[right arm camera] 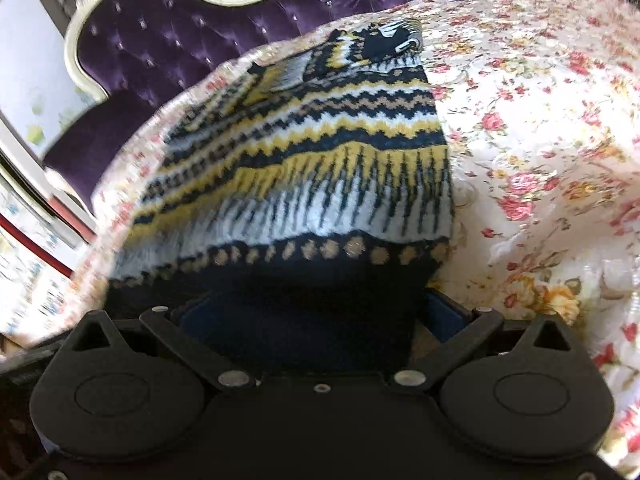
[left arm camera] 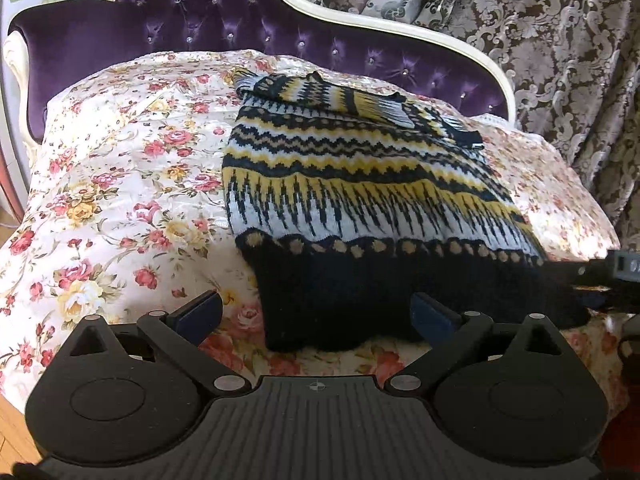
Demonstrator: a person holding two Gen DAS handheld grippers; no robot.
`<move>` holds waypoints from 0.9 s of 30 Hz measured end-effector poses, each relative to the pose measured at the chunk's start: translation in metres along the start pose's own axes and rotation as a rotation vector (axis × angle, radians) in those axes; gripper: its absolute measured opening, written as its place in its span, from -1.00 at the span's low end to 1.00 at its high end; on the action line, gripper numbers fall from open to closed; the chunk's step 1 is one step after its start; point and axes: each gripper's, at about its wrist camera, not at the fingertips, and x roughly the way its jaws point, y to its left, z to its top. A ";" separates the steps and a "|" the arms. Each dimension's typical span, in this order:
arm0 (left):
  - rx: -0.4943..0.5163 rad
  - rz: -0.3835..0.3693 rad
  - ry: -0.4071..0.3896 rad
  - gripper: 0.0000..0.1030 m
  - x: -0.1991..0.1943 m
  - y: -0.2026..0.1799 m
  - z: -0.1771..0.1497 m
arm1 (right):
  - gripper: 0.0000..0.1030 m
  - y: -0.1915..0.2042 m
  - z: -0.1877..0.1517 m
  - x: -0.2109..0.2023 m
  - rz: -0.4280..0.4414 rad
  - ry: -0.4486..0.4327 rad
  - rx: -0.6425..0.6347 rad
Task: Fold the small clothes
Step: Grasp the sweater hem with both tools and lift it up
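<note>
A knitted sweater [left arm camera: 360, 184] in navy, yellow and white zigzag bands lies on a floral bedspread [left arm camera: 120, 160], its plain navy hem toward me. A sleeve is folded across its far end. My left gripper [left arm camera: 316, 312] is open, its fingers wide apart on either side of the hem's left corner. In the right wrist view the sweater [right arm camera: 320, 168] fills the middle, blurred by motion. My right gripper [right arm camera: 318, 312] is open too, with the navy hem lying between its spread fingers. Part of the right gripper [left arm camera: 624, 268] shows at the sweater's right edge in the left wrist view.
A purple tufted headboard [left arm camera: 200, 12] with a cream frame rises behind the bed. A patterned brown curtain [left arm camera: 560, 40] hangs at the right. Bare bedspread [right arm camera: 540, 120] stretches to the right of the sweater. A strip of wooden floor [left arm camera: 12, 420] shows at lower left.
</note>
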 end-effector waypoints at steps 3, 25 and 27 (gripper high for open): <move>-0.001 -0.005 0.005 0.95 0.002 0.000 0.002 | 0.99 -0.005 0.000 -0.007 0.049 -0.033 0.042; -0.069 -0.126 0.041 0.08 0.024 0.002 0.016 | 0.66 -0.012 -0.012 -0.014 0.149 -0.081 0.066; -0.086 -0.109 0.036 -0.50 0.025 0.007 0.016 | 0.29 -0.013 -0.013 -0.013 0.113 -0.077 0.069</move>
